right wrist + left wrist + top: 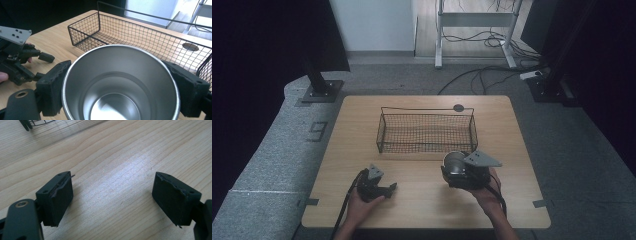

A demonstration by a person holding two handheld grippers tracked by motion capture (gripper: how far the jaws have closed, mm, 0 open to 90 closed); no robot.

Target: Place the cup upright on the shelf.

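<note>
The right tongs [120, 82] are clenched on a steel cup [120, 82], one pad on each side of its wall just under the rim; the left tongs [112, 202] stand released, with nothing between their pads, low over the bare wooden surface [120, 157]. In the high view the cup [455, 161] sits in front of the right tongs [462, 170], just before the near wall of the wire basket [427, 131], while the left tongs [384, 189] rest well apart to the left.

The step in hand seems to be carrying the cup to the basket; to do it well, the person should keep the squeeze steady, because the smooth round wall may slip between flat pads; the cup should rise above the basket rim [150, 18] before it goes forward, then come down inside gently.

The open mouth of the cup points back toward the right tongs' own camera; its long axis runs along the jaws, bottom toward the basket.
</note>
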